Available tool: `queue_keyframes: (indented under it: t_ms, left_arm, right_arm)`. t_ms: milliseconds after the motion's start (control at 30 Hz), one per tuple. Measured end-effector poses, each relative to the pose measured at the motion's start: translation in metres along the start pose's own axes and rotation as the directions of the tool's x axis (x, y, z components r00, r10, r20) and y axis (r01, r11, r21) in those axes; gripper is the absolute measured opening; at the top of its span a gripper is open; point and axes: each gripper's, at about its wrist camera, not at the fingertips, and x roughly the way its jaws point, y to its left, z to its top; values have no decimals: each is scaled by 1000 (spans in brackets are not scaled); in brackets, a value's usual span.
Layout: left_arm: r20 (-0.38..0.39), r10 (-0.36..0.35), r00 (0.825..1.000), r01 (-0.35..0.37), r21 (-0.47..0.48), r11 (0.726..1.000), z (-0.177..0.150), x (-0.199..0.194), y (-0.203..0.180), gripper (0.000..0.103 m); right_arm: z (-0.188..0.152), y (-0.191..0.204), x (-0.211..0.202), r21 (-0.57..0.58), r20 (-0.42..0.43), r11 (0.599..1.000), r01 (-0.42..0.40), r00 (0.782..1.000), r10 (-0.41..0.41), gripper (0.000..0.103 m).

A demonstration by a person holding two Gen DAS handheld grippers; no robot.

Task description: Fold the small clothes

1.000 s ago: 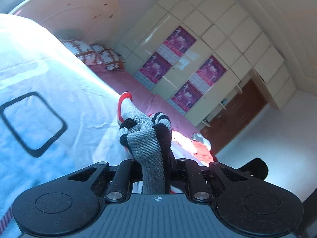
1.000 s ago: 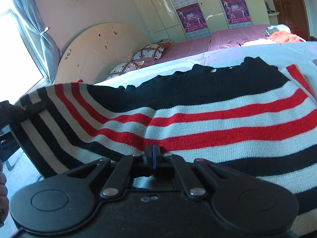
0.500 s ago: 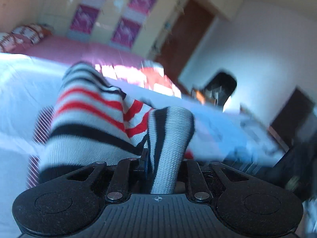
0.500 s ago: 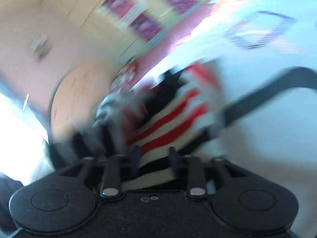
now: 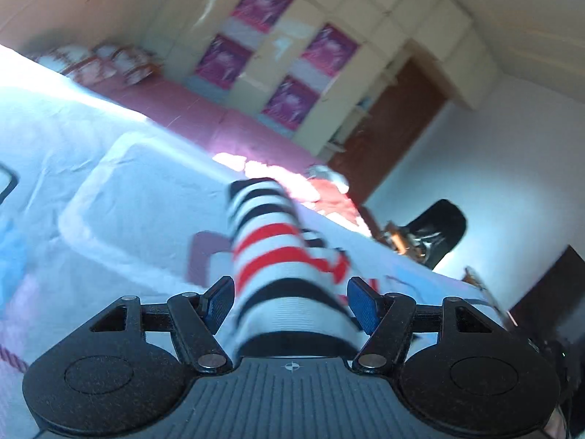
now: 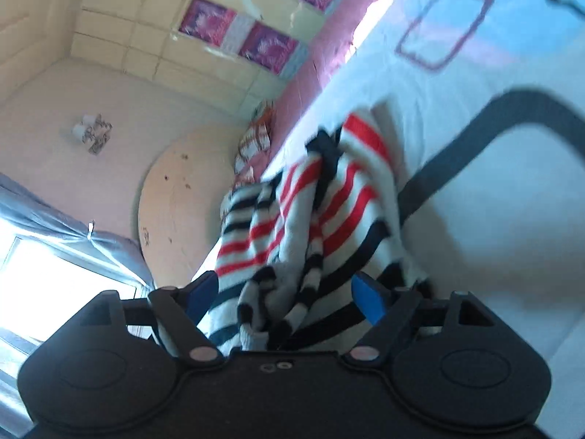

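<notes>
Left wrist view, striped sweater (image 5: pixel 278 256) stretching lengthwise away, left gripper (image 5: pixel 290 301) opening

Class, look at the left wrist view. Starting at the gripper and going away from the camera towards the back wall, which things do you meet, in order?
left gripper, jaws opening around the garment → striped knit garment → white bedsheet → pink bedcover → cupboard wall with purple posters

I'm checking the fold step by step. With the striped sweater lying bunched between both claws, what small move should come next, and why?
Probably draw both claws back clear of the striped sweater. The left claw and right claw are both opening, knit lies between their jaws with no pad pressing on it, and the garment sits crumpled on the white bedsheet, so a fresh grasp is needed.
</notes>
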Motion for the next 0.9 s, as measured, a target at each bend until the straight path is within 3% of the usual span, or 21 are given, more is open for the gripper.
queue_keyframes:
  t_ms: [100, 300, 333, 367, 433, 600, 700, 733, 800, 867, 900]
  left_arm:
    - [-81, 16, 997, -19, -30, 999, -4, 14, 10, 67]
    - [-75, 19, 997, -26, -101, 995, -12, 31, 19, 76]
    - [-78, 17, 997, -25, -101, 995, -13, 29, 19, 76]
    - [-83, 12, 996, -21, -104, 994, -15, 35, 20, 76]
    - [-89, 13, 996, -22, -100, 995, -12, 45, 14, 76]
    - [-72, 12, 997, -18, -91, 996, -5, 59, 3, 76]
    - [-93, -19, 996, 14, -57, 998, -7, 67, -11, 76]
    - [-110, -9, 994, 5, -31, 999, -9, 73, -16, 76]
    - [-134, 14, 991, -14, 2, 1000, -15, 81, -25, 76]
    - [-160, 29, 987, -29, -3, 1000, -21, 89, -26, 76]
    - [-167, 21, 986, -24, -16, 1000, -24, 92, -26, 76]
  right_arm:
    - [-3, 1, 20, 15, -65, 1000, -3, 998, 4, 81]
    - [-5, 26, 42, -148, -102, 985, 94, 989, -110, 77]
    - [-7, 35, 46, -211, -107, 971, 111, 985, -136, 56]
    - [-11, 44, 51, -270, -114, 954, 133, 979, -169, 34]
    - [-22, 65, 59, -407, -84, 886, 224, 956, -280, 24]
    - [-37, 113, 28, -616, 107, 755, 226, 973, -205, 22]
    - [-42, 123, 1, -671, 193, 698, 252, 968, -163, 22]
    - [-42, 119, -5, -667, 205, 696, 265, 964, -170, 22]
    - [-34, 94, -6, -599, 185, 745, 294, 956, -229, 22]
    - [-22, 56, 22, -523, 88, 781, 341, 933, -349, 23]
    - [-22, 41, 29, -497, 46, 797, 342, 928, -369, 23]
